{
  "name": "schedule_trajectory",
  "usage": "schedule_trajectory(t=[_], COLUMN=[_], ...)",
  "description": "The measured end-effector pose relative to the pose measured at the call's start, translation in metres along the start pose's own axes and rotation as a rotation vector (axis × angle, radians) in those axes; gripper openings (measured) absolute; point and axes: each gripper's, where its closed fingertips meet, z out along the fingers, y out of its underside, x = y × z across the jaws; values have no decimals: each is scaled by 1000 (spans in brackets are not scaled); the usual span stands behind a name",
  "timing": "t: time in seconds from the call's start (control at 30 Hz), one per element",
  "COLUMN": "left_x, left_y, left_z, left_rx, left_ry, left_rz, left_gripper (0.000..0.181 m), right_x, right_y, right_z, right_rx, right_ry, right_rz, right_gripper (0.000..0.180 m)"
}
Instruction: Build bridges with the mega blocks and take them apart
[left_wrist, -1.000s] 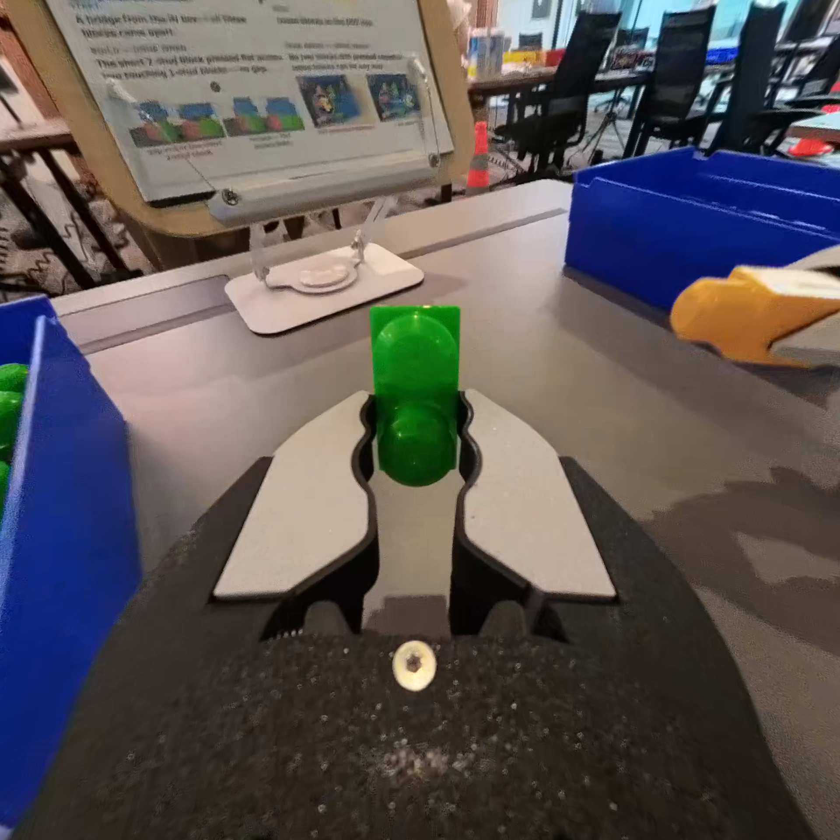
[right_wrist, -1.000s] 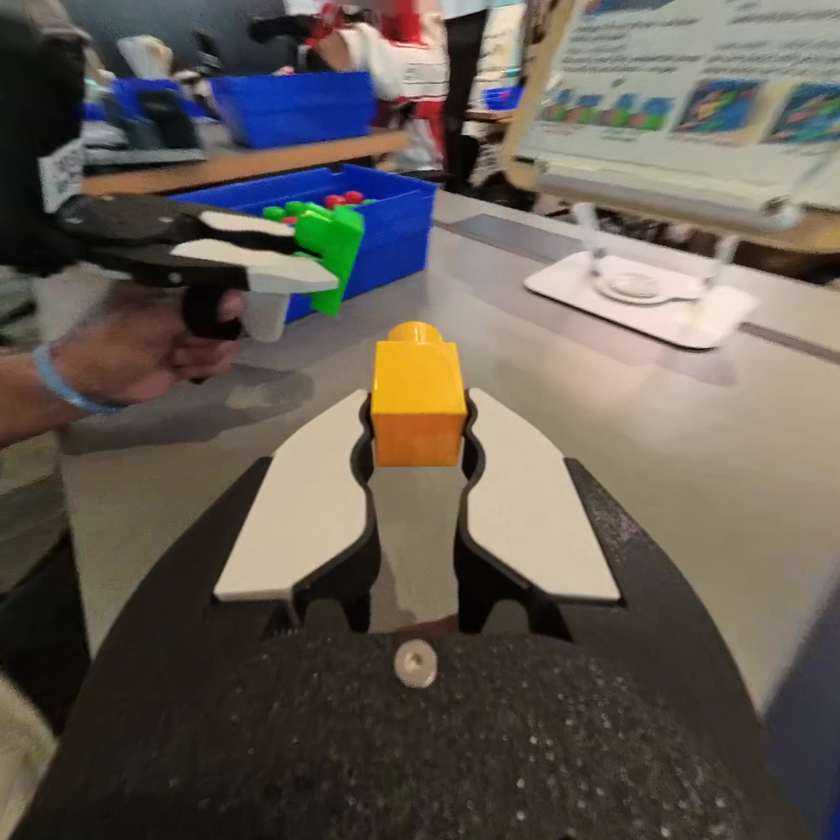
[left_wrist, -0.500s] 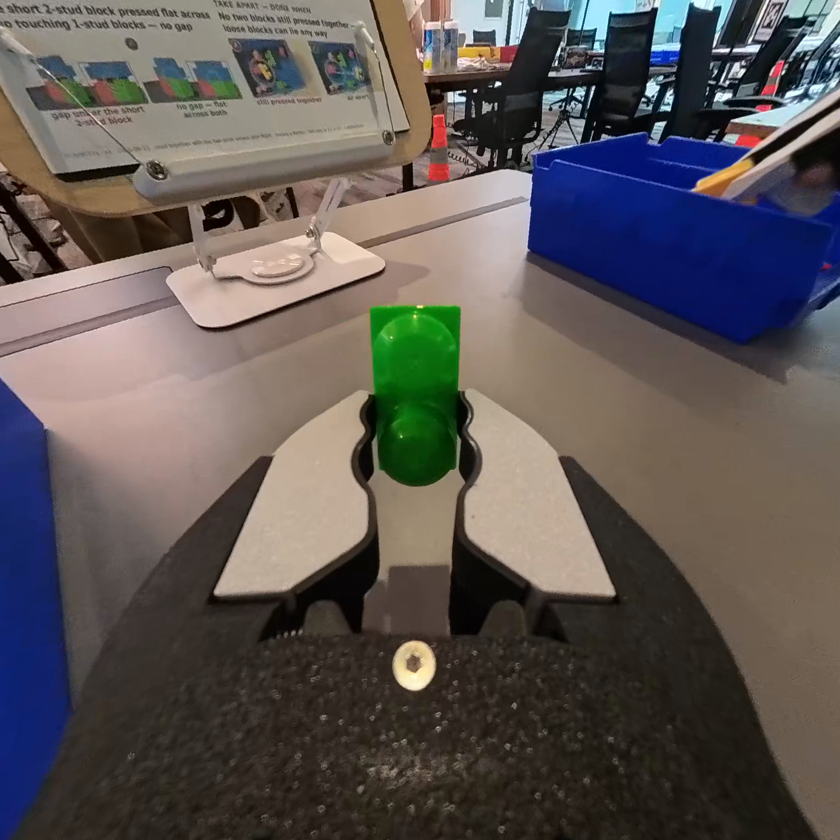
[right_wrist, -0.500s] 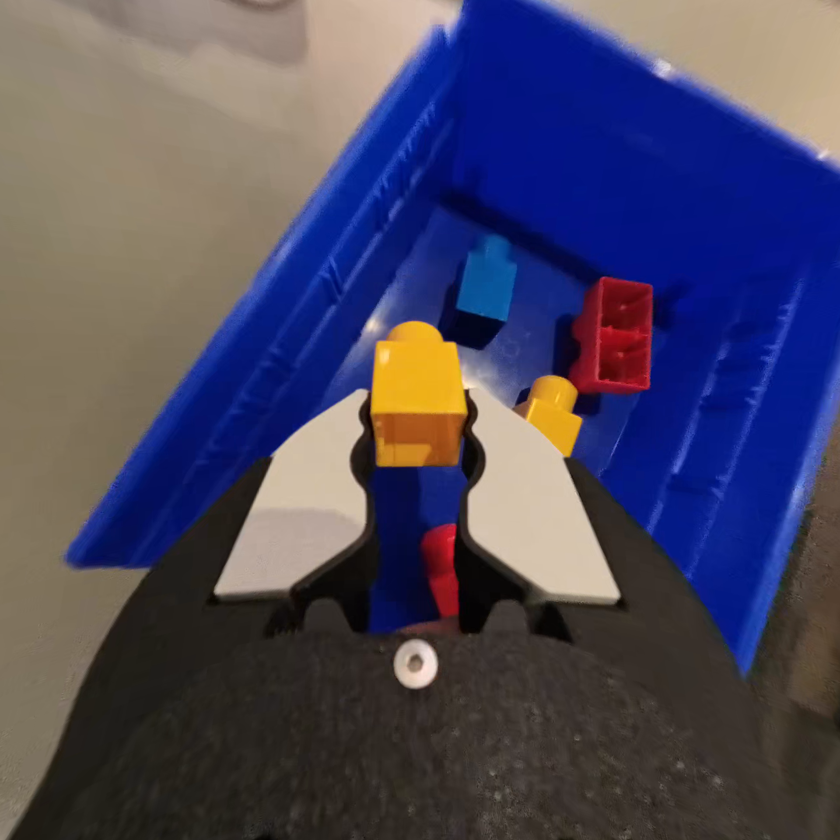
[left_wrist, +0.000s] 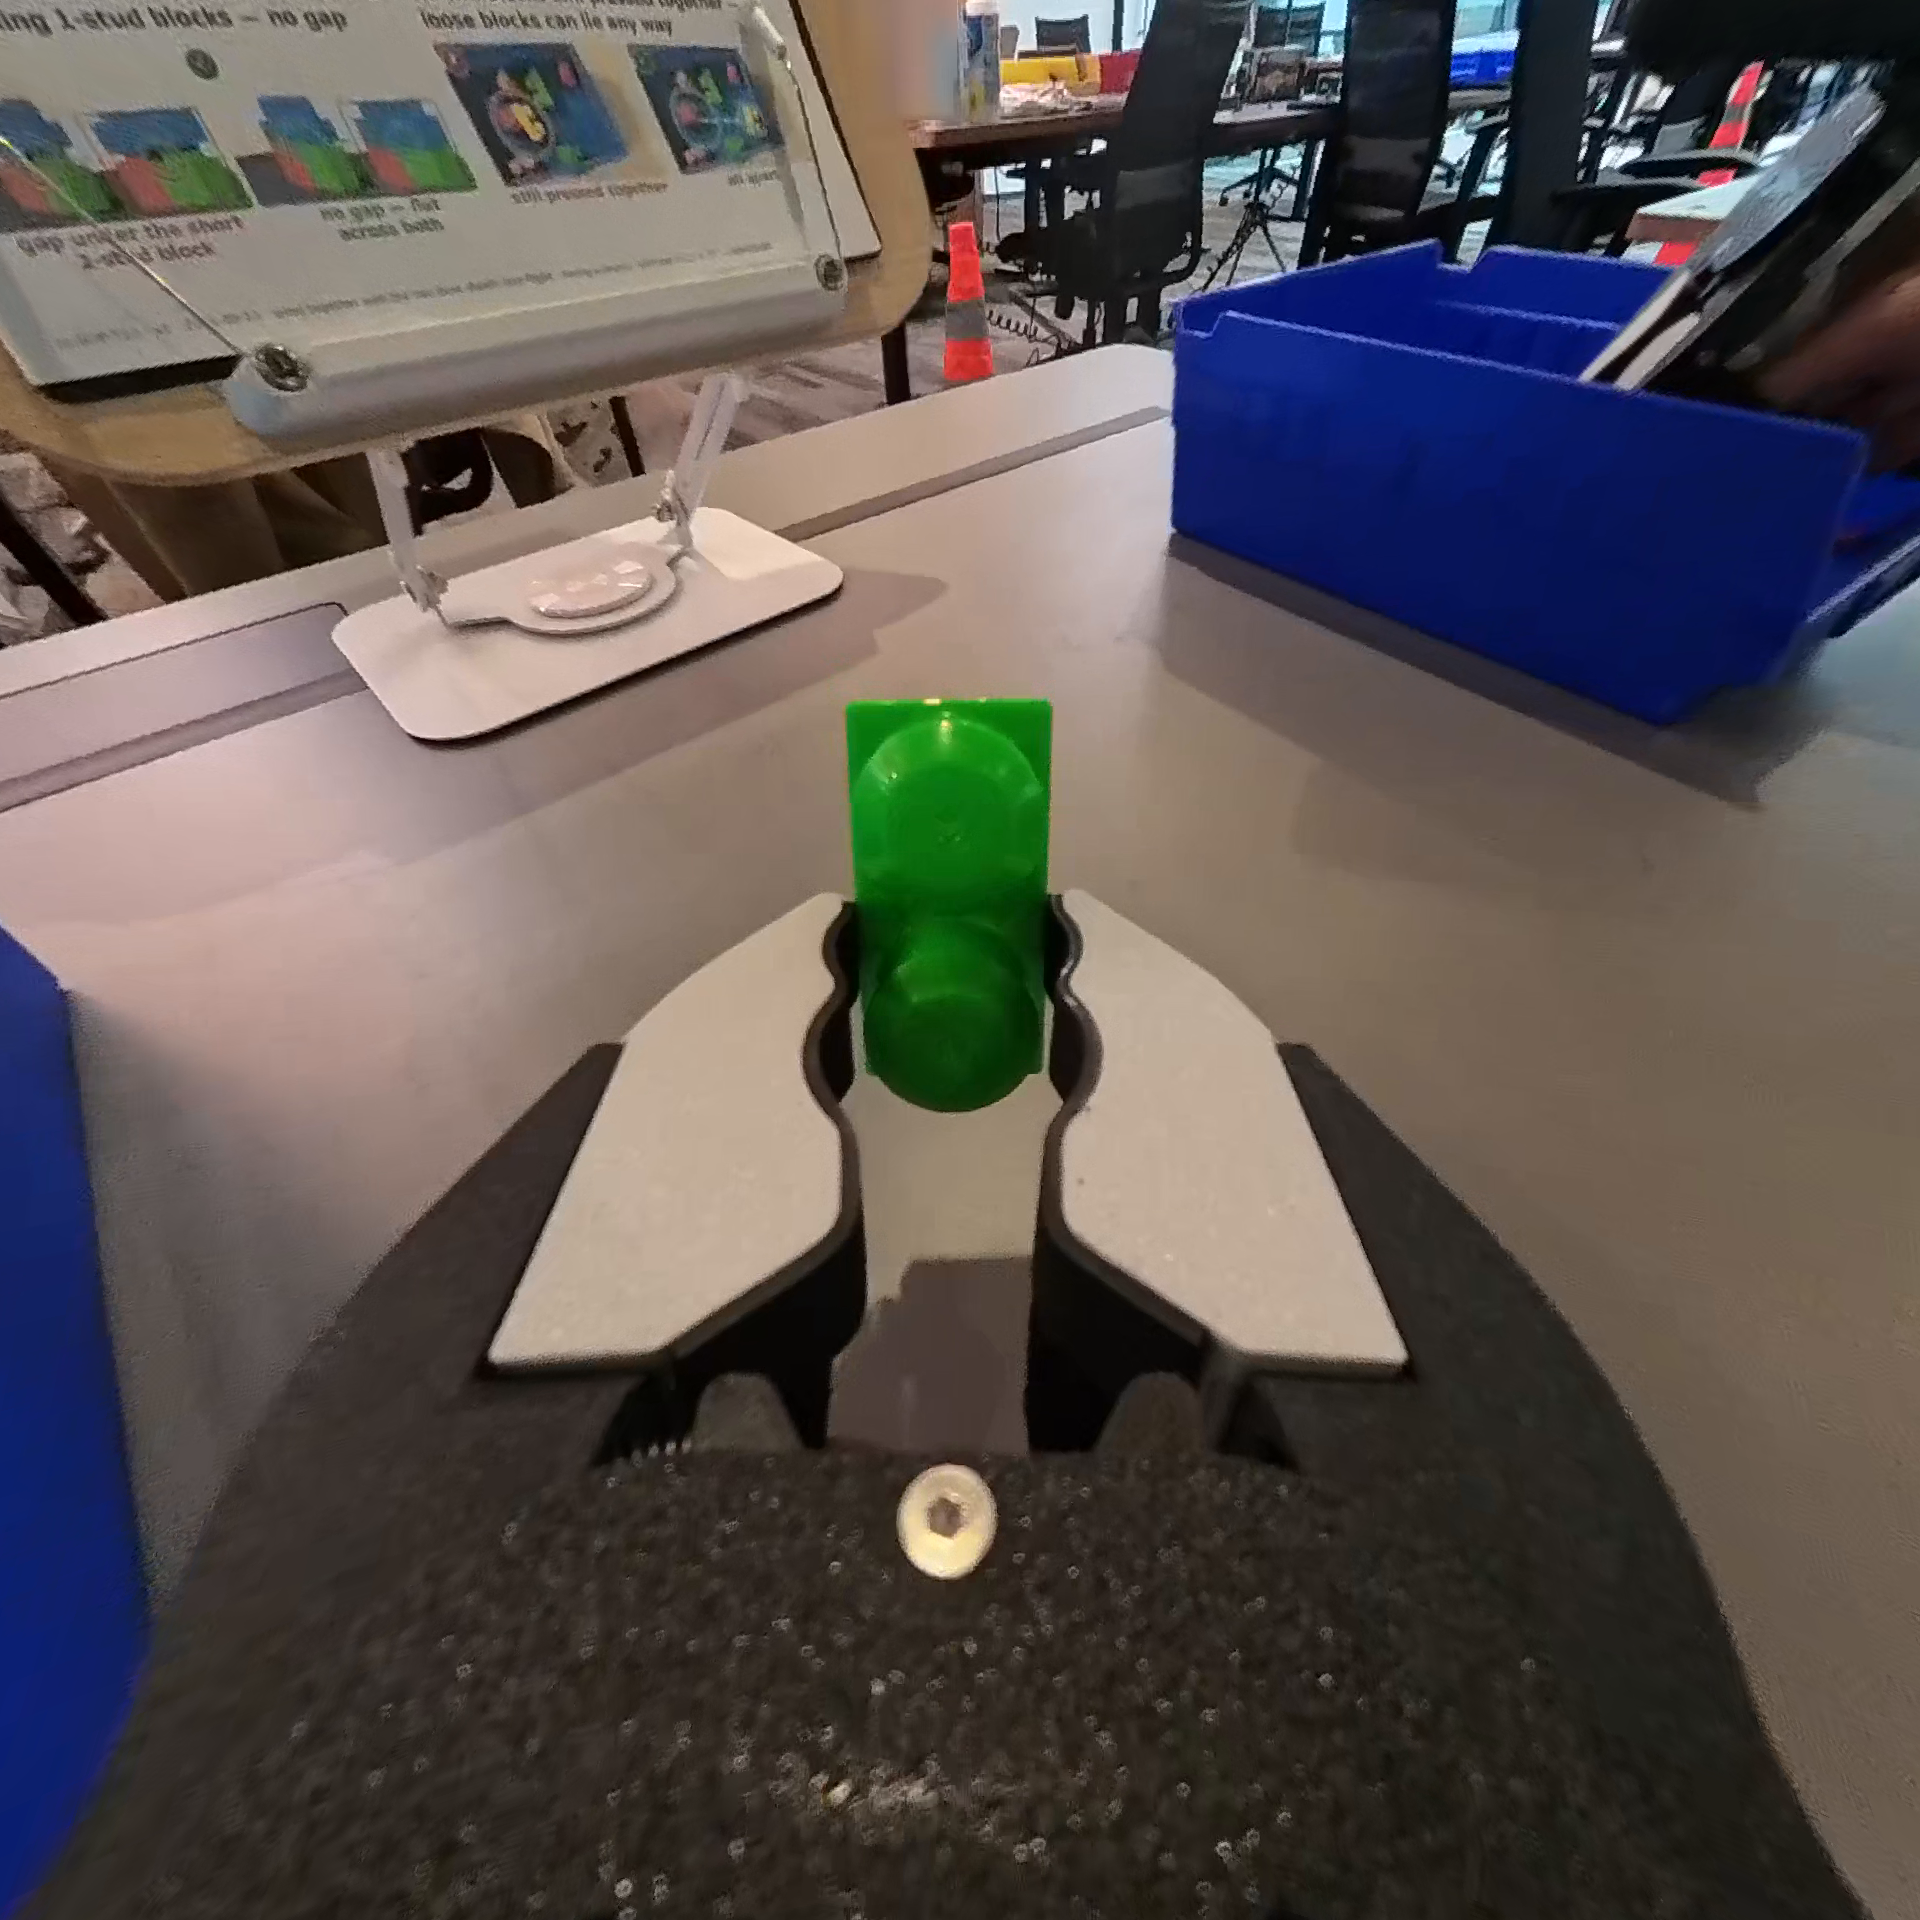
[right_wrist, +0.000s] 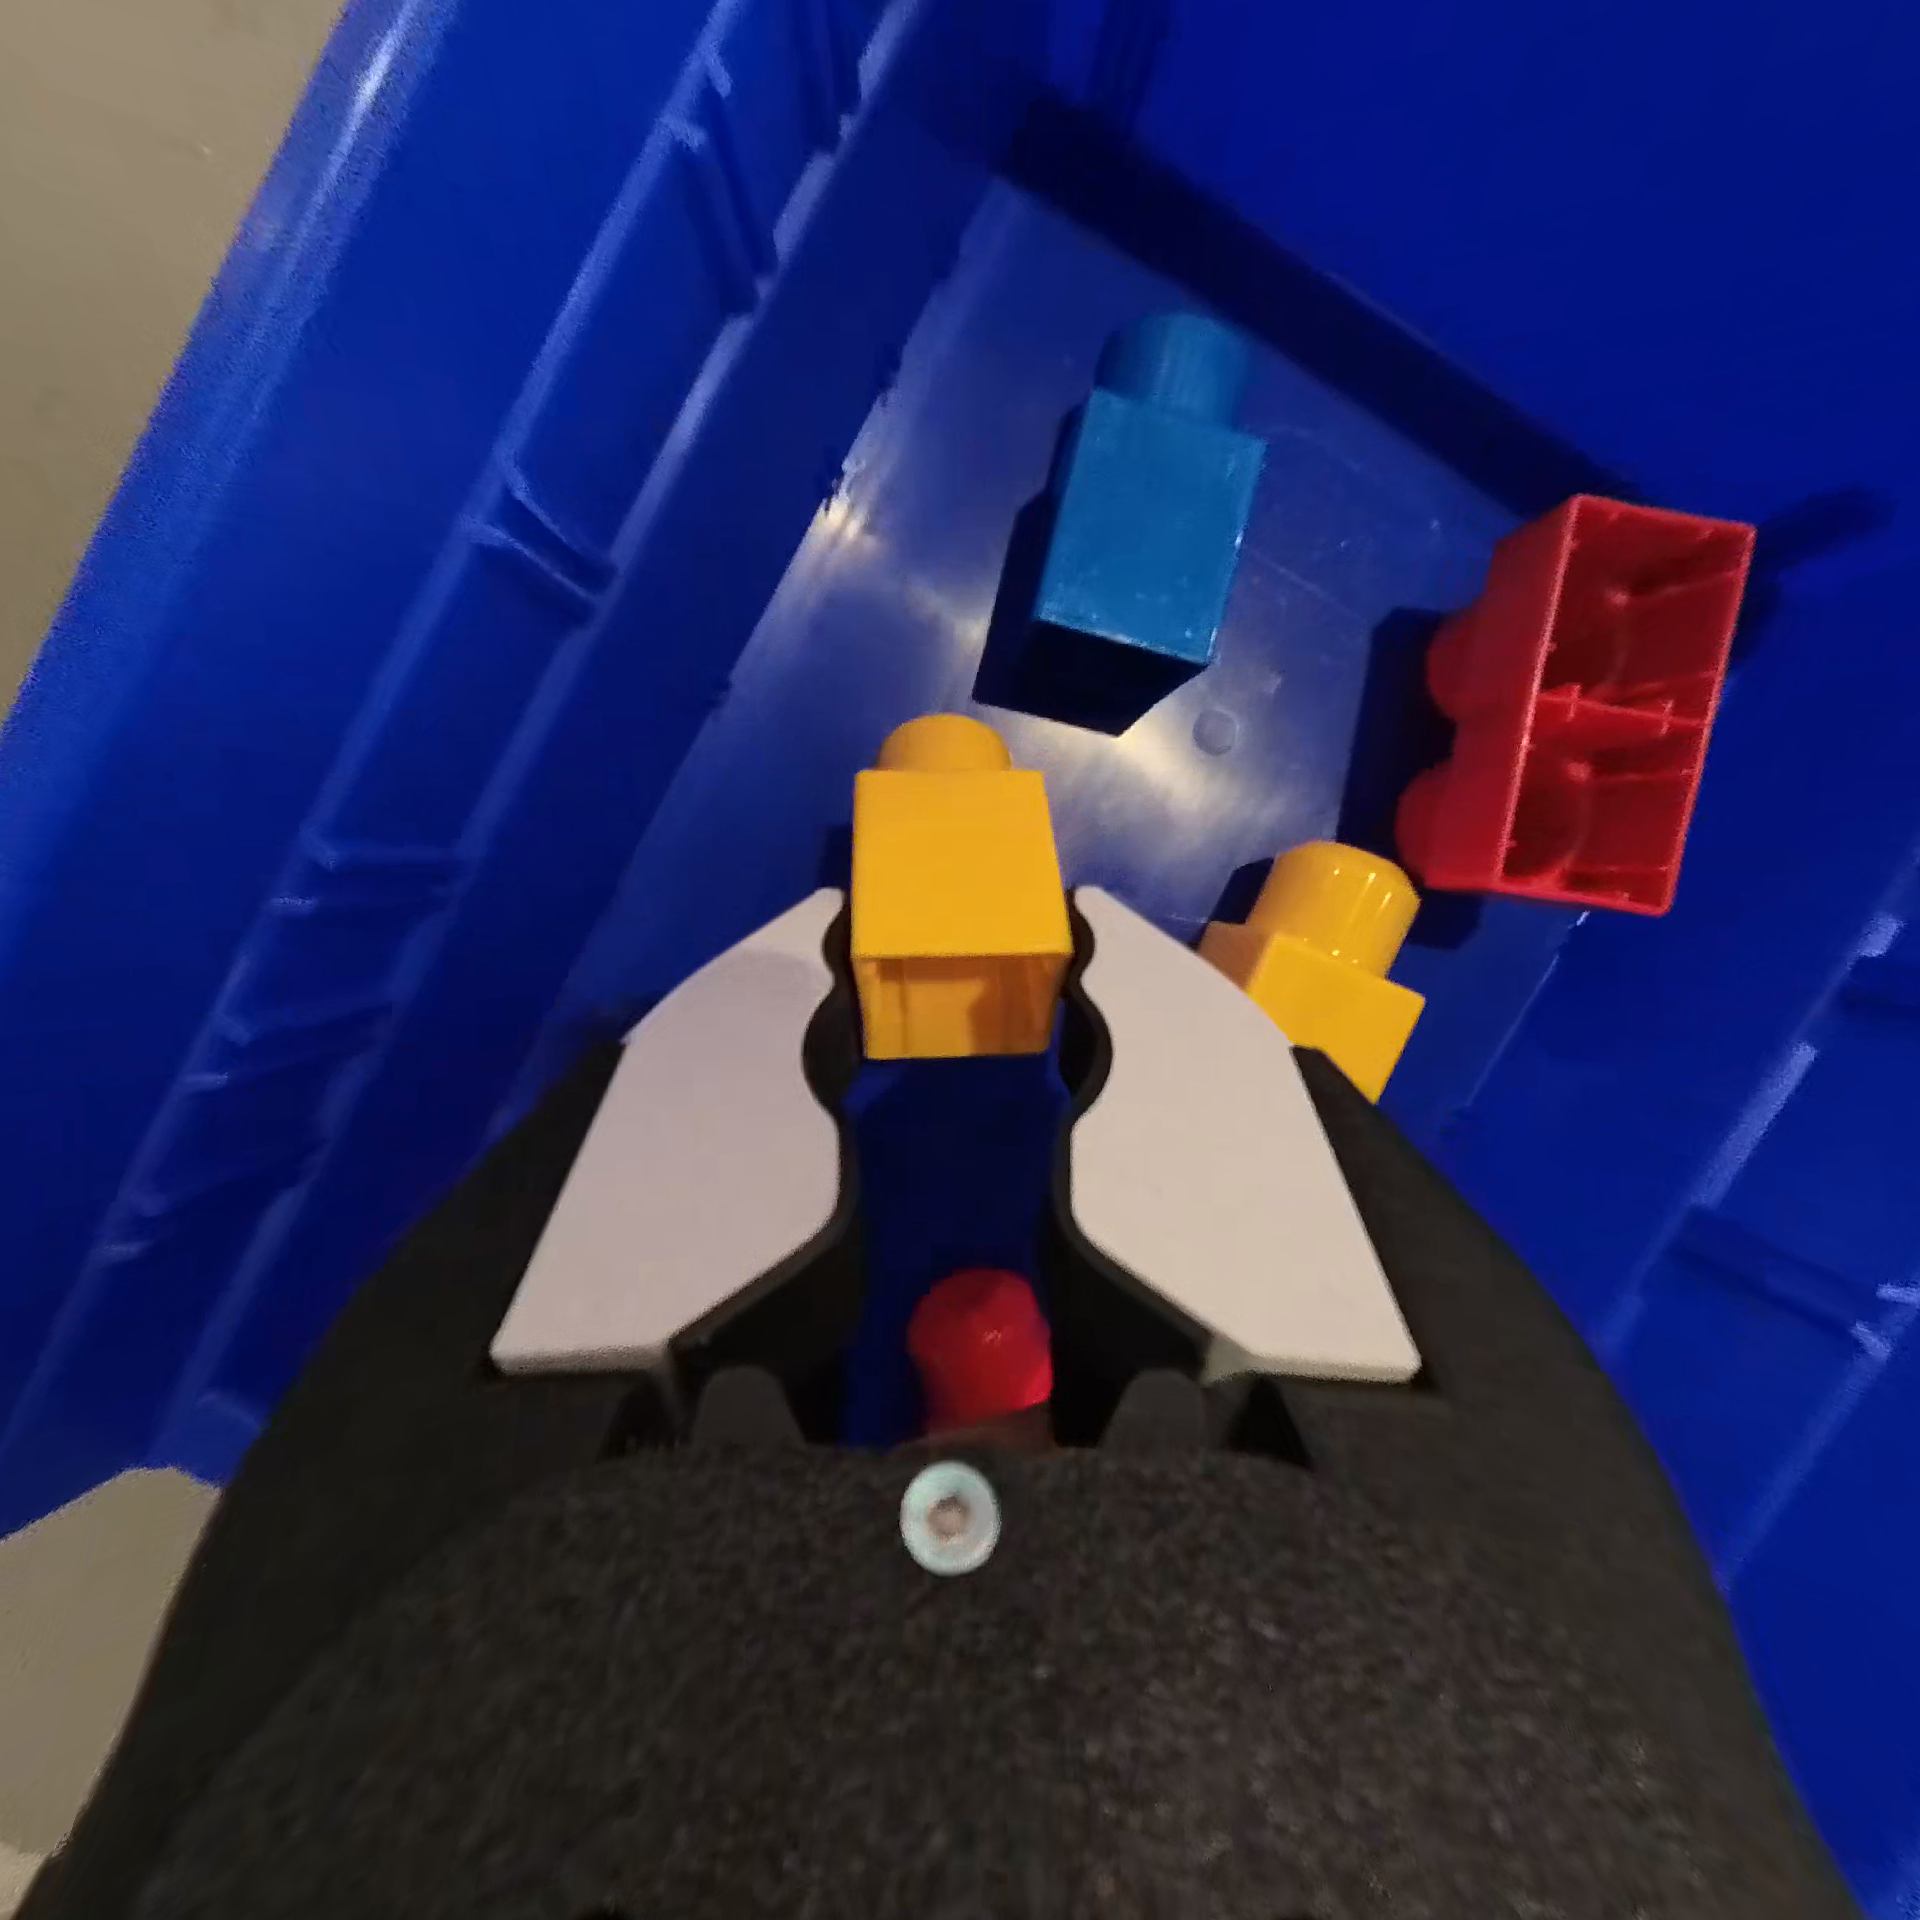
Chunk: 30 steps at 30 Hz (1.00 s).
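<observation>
My left gripper (left_wrist: 948, 935) is shut on a green two-stud block (left_wrist: 945, 883) and holds it above the grey table (left_wrist: 1455, 935), studs facing the camera. My right gripper (right_wrist: 956, 935) is shut on a yellow one-stud block (right_wrist: 951, 894) and points down into a blue bin (right_wrist: 436, 623). In that bin lie a blue one-stud block (right_wrist: 1148, 520), a red two-stud block (right_wrist: 1579, 707) on its side, another yellow one-stud block (right_wrist: 1325, 956) and a red stud (right_wrist: 977, 1351) seen between my fingers. The right gripper also shows in the left wrist view (left_wrist: 1787, 249), over the blue bin (left_wrist: 1455, 520).
An instruction board on a white stand (left_wrist: 582, 623) is at the table's back left. A second blue bin's edge (left_wrist: 52, 1351) is at the left. Chairs, tables and an orange cone (left_wrist: 966, 301) stand beyond the table.
My right gripper swung from over the table to above the blue bin and has lowered further into it with the yellow block. My left gripper drifted slightly with the green block held.
</observation>
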Motion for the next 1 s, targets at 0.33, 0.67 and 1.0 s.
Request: schedule_trajectory(t=[0.33,0.67,1.0], left_x=[4,1,-14], left_y=[1,2,-6], left_z=[3,2,-5], left_rx=[-12,-13,33], left_ry=[15,83,137], left_rz=[15,-73,-153], left_gripper=[33,33,33], right_x=[-1,-59,-311], right_y=[16,-56,-70], right_z=[16,-110,-106], right_rx=[-115,563,990], right_ry=[-47,-185,-841], right_rz=[90,115,-79], right_gripper=[37,62,64])
